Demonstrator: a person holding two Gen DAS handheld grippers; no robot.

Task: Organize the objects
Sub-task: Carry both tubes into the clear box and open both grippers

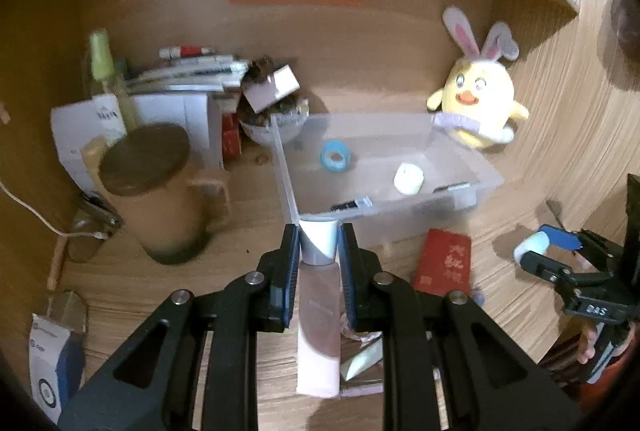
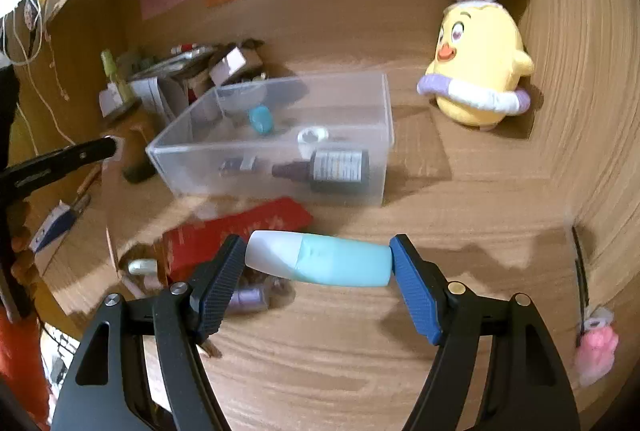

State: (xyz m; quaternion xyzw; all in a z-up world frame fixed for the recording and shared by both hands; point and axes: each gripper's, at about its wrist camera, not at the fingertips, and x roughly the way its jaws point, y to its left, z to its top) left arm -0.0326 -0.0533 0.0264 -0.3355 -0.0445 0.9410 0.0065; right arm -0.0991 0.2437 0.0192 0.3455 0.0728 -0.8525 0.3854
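In the left wrist view my left gripper (image 1: 319, 243) is shut on a pink tube (image 1: 320, 315) with a white and grey cap, held lengthwise above the wooden desk. Just beyond it stands a clear plastic bin (image 1: 285, 171) holding a blue tape roll (image 1: 335, 157) and a small white roll (image 1: 408, 179). In the right wrist view my right gripper (image 2: 318, 249) is shut on a teal bottle (image 2: 344, 265) with a white cap, gripped end to end and raised off the desk. The bin (image 2: 382, 151), ahead of it, also holds a dark dropper bottle (image 2: 338, 169).
A red packet (image 2: 240, 235) lies in front of the bin, with a small purple bottle (image 2: 248, 297) near it. A lidded brown mug (image 1: 156, 191) and white boxes (image 1: 92, 127) crowd the left. A yellow plush chick (image 2: 476, 71) sits in the back right corner.
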